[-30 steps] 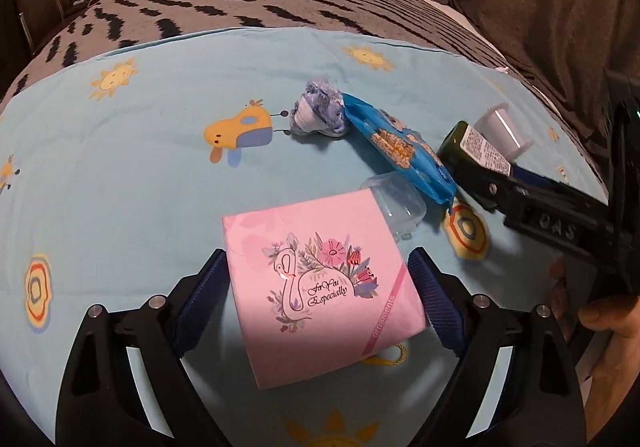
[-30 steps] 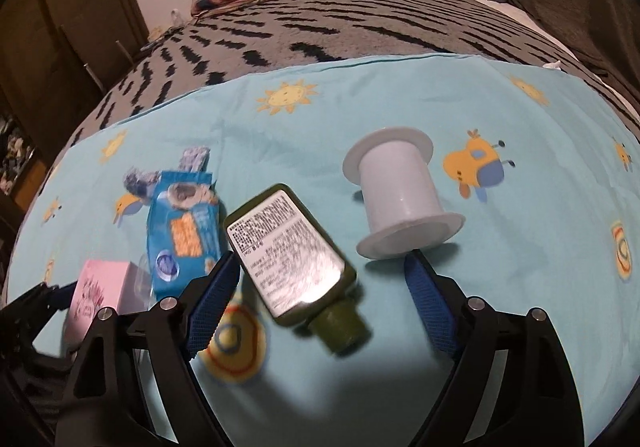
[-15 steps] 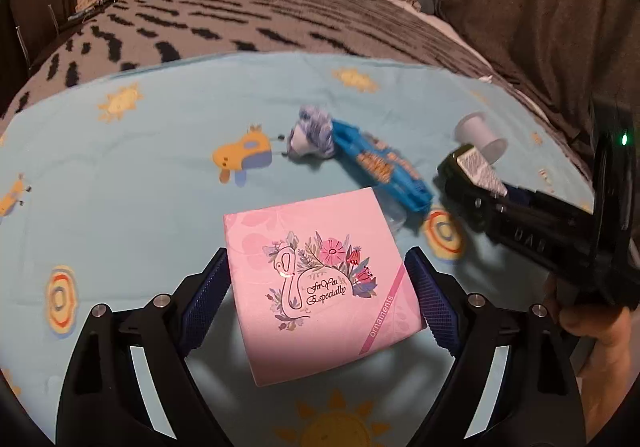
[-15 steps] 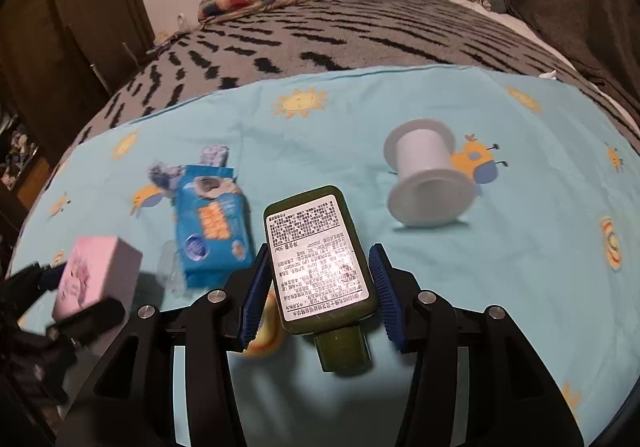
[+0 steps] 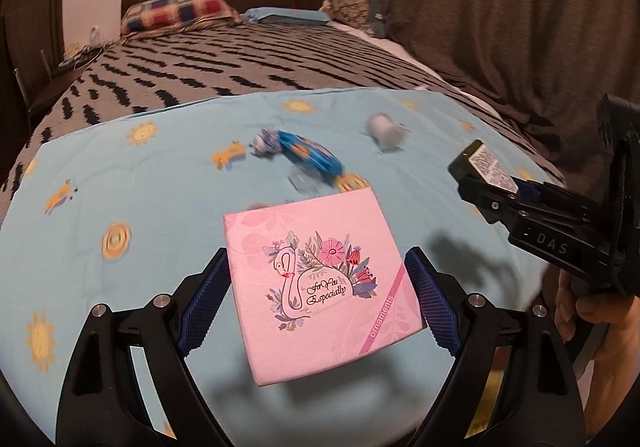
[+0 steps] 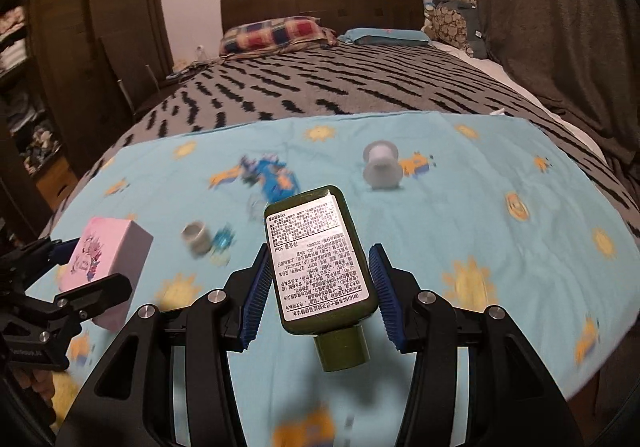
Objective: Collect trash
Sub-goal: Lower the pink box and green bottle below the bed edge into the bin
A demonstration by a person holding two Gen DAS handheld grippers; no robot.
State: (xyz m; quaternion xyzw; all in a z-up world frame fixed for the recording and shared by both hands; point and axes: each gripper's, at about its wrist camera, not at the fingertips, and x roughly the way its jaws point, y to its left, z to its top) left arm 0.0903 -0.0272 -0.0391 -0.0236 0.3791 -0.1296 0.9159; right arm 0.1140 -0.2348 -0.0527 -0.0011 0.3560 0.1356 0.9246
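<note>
Now a square pink cardboard box (image 5: 320,283) is clamped between the widely spread left gripper (image 5: 318,295) pads, while a dark green plastic bottle (image 6: 320,259) is gripped in the narrowed right gripper (image 6: 320,287), both above the light blue patterned sheet (image 5: 120,187).

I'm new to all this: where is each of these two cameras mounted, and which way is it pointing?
Left wrist view: on the left gripper, facing up the bed; its fingers clamp a pink box; the right gripper and a hand show at right.
Right wrist view: on the right gripper, likewise facing the headboard; its fingers clamp a green bottle; the left gripper shows at left.
Shared: the blue sheet, blue wrapper, white spool, box and bottle.
</note>
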